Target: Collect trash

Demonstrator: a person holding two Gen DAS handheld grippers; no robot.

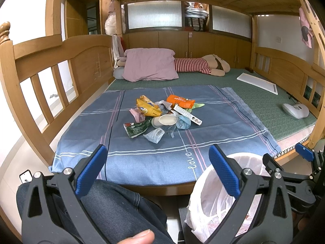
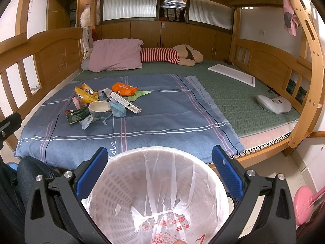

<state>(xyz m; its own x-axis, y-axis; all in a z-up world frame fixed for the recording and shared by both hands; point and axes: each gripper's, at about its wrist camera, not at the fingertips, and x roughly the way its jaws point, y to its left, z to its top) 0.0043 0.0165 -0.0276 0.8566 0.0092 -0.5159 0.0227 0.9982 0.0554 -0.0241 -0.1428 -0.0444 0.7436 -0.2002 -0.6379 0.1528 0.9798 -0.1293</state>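
Trash pile (image 1: 160,116) is seen straight ahead of left gripper (image 1: 160,166), left of right gripper (image 2: 160,164) — both jaws apart, nothing held; left is judged nearer.

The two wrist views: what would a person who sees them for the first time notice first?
First, the heap of crumpled wrappers and packets in the middle of the blue checked sheet on the wooden bunk bed. Next, the white perforated bin lined with a clear plastic bag, empty, close below the open right tool. At the back lie a pink pillow and a striped plush toy.
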